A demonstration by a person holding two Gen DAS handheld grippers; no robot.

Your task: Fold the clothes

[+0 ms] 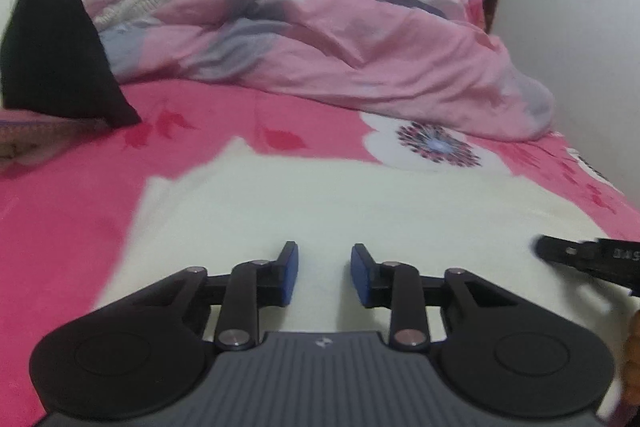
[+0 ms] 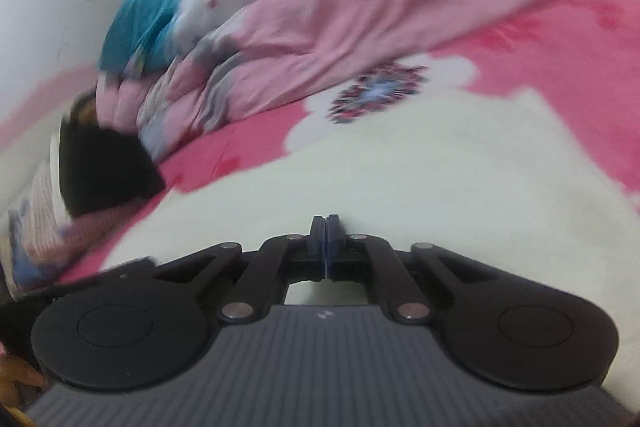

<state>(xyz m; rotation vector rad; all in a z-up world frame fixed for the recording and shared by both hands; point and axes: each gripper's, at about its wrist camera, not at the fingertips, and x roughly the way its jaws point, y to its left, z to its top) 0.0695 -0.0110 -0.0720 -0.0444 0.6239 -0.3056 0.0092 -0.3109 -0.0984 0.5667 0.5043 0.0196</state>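
A cream garment (image 1: 360,203) lies spread flat on the bed (image 1: 72,211), on the pink flowered sheet, and it fills the near part of both views. It looks like thin, soft cloth, so I judge it is light and limp: it will sag and drag when lifted, and a single layer can slip out of a weak pinch. The best places to take hold seem to be the edges and corners, for example the far left corner (image 1: 236,147) where the cloth makes a small step, because the flat middle gives the pads nothing to bite. The left tool (image 1: 325,277) hovers just above the near part of the garment, its blue pads (image 1: 290,279) partly apart with only bare cloth seen in the gap; it holds nothing. The right tool (image 2: 326,241) is fully closed, pad against pad, over the middle of the same garment, and I see no fold of cloth caught between them, though the picture is blurred. Behind the garment, well apart, lies a crumpled pink quilt (image 1: 360,39), and a dark folded piece (image 1: 52,55) stands at the left.
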